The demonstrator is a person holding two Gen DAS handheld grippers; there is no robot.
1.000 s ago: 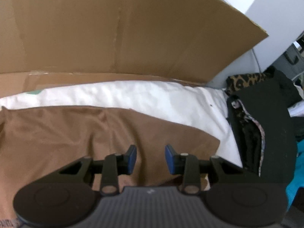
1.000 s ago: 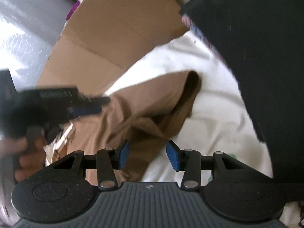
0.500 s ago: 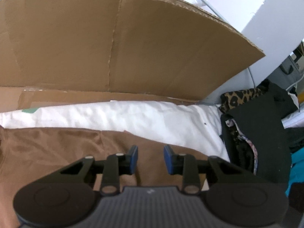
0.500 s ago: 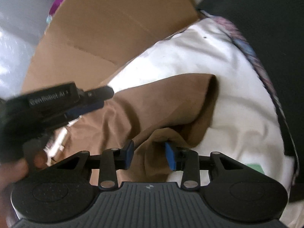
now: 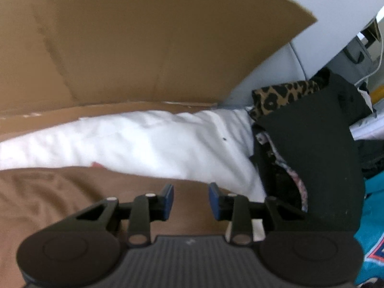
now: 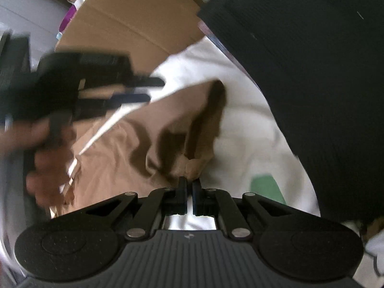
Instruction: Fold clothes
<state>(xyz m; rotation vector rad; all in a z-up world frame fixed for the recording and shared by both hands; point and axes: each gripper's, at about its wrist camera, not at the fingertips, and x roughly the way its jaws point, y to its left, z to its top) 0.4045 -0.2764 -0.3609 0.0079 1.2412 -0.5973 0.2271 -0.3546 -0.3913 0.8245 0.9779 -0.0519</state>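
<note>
A brown garment (image 5: 60, 192) lies rumpled on a white sheet (image 5: 144, 144). My left gripper (image 5: 190, 194) hovers over the garment's right part, its jaws opening, with no cloth between the blue pads. In the right wrist view my right gripper (image 6: 189, 184) is shut on a bunched fold at the near edge of the brown garment (image 6: 115, 148). The left gripper (image 6: 156, 89) also shows there, blurred, held by a hand (image 6: 43, 144) above the garment's left side.
Cardboard (image 5: 120, 48) stands behind the sheet. A black garment (image 5: 312, 156) with a patterned lining lies on the right, beside leopard-print cloth (image 5: 283, 93) and teal cloth (image 5: 374, 240). A green patch (image 6: 266, 187) marks the white sheet (image 6: 240, 148).
My right gripper has come down onto the garment's near edge and shut on a fold of it. The left gripper has slid right across the brown cloth, still open.
</note>
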